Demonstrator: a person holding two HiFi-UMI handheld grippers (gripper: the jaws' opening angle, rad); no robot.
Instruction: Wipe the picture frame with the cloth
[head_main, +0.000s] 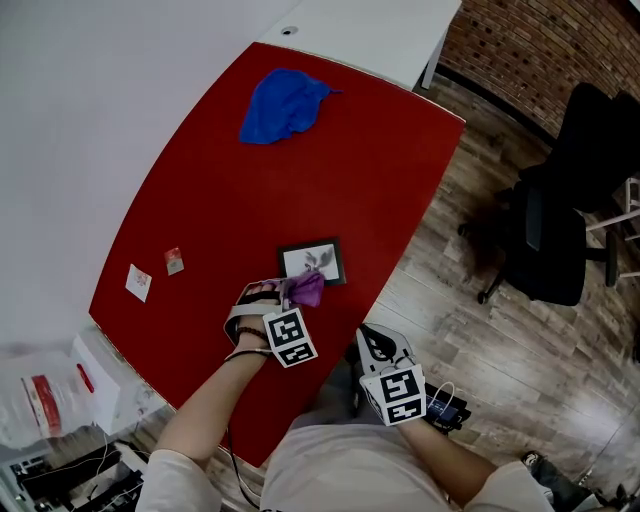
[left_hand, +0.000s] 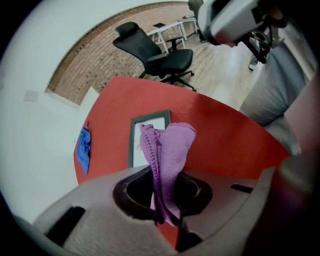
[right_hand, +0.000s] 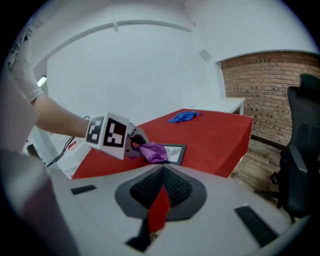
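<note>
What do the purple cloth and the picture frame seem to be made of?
The purple cloth looks like soft matte microfibre: fuzzy pile, stitched hem. The picture frame has a dark, smooth, thin border, perhaps plastic or painted wood; the look leaves it open.

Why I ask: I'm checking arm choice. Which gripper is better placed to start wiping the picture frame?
Left. The left gripper is shut on the purple cloth right at the picture frame on the red table. The right gripper holds nothing and sits off the table's near edge.

Picture frame (head_main: 313, 262) on table (head_main: 300, 180) (rag (head_main: 283, 104) beyond)
</note>
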